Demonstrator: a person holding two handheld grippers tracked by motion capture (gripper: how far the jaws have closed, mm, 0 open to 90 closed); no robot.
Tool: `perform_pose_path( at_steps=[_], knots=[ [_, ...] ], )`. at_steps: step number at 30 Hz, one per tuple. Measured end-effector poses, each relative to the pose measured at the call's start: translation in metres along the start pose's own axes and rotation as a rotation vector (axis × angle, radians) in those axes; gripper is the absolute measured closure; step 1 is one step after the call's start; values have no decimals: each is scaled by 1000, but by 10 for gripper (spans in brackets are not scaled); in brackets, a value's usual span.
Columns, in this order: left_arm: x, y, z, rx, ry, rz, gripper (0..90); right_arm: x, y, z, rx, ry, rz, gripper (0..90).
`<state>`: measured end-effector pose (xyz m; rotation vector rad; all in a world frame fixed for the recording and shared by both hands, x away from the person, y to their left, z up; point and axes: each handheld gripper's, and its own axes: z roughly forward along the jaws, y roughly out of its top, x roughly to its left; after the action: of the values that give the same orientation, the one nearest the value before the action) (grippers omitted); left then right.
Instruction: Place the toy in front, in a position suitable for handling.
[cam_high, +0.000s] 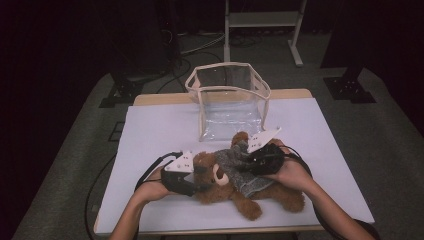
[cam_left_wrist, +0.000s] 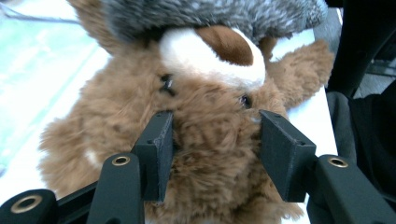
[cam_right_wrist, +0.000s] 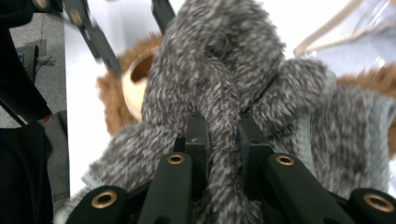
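A brown teddy bear (cam_high: 250, 206) lies on its back on the white table (cam_high: 150, 130), head toward the left. A grey fuzzy sweater (cam_high: 252, 184) is bunched over its chest and chin. My left gripper (cam_high: 197, 182) holds the bear's head; in the left gripper view its jaws (cam_left_wrist: 215, 133) press into the fur of the bear (cam_left_wrist: 121, 107) below the muzzle, with the sweater (cam_left_wrist: 210, 16) above. My right gripper (cam_high: 247, 160) sits over the bear's chest. It is shut (cam_right_wrist: 223, 126) on a fold of the sweater (cam_right_wrist: 219, 56), and the bear's muzzle (cam_right_wrist: 135, 79) shows behind.
An empty clear plastic bag with cream trim (cam_high: 230, 100) stands open and upright at the table's far middle, just beyond the bear. Its edge (cam_right_wrist: 355, 32) shows in the right gripper view. Dark floor, cables and a metal stand (cam_high: 262, 20) lie behind the table.
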<state>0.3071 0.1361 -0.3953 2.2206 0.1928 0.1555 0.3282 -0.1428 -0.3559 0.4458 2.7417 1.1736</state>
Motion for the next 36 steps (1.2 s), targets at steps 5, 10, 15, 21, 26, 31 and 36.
perform_pose_path(
  at_steps=[5, 10, 15, 21, 26, 31, 36],
  knots=[
    [-1, 1, 3, -8, -11, -3, 476, 4, 16, 0, -49, 12, -14, 771],
    [-3, 2, 5, -11, -16, 6, 476, 2, 12, 7, 2, 20, -12, 769],
    [-2, 5, 0, -4, -1, 25, 463, -1, 2, 4, 30, 2, -14, 772],
    [2, 2, -12, 5, 58, 14, 359, -3, -8, 4, 31, 16, 6, 775],
    [4, -6, -6, 19, 49, -17, 343, 0, -11, 1, 37, 33, -1, 776],
    [3, -4, 5, -7, 21, -23, 405, 3, -4, -6, 33, 16, -19, 777],
    [0, 6, 23, -18, -12, -7, 416, 2, 7, -14, -24, 26, -18, 775]
  ],
)
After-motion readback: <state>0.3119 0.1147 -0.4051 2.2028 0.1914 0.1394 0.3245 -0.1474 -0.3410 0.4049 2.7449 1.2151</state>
